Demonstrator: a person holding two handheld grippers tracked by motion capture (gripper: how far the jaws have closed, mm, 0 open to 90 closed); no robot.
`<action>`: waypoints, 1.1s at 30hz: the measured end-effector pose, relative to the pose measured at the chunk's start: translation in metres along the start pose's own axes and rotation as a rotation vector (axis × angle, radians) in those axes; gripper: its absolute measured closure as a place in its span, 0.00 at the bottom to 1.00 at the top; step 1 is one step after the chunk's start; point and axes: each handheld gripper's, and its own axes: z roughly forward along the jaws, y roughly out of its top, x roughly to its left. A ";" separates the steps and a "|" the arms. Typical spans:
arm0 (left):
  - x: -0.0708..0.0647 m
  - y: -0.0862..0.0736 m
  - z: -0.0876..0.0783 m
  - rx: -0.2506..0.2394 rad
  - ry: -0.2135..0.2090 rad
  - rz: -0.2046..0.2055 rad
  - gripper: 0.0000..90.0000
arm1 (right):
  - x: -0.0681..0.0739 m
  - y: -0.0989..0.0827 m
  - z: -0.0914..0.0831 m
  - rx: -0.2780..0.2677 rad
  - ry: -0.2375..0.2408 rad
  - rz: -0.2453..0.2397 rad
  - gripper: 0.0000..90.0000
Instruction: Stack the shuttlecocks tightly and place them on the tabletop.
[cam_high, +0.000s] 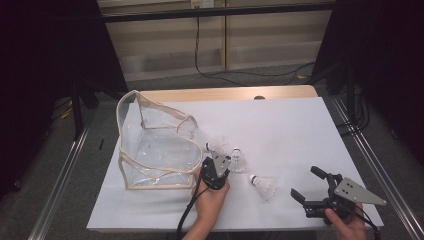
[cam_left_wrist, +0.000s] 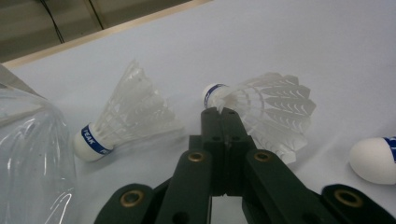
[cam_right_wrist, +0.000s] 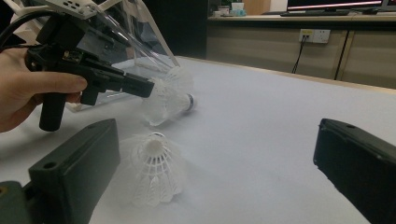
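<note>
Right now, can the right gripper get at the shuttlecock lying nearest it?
Probably yes. The right gripper has its jaws open and pointed toward the nearest shuttlecock, with bare white sheet between them. The left gripper is busy farther off at another shuttlecock.

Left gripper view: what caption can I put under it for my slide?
Black left tool shut on a white feathered shuttlecock's skirt, another blue-banded shuttlecock lying beside it.
</note>
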 end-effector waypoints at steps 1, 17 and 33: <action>0.000 0.000 0.001 0.003 -0.001 0.004 1.00 | 0.000 0.000 0.000 0.000 0.000 0.000 0.00; -0.002 -0.002 -0.008 -0.021 -0.182 -0.036 0.61 | 0.001 0.000 0.000 0.006 -0.002 -0.005 0.00; -0.005 -0.006 -0.021 -0.033 -0.323 -0.011 0.25 | 0.001 -0.001 0.001 0.006 0.000 -0.008 0.00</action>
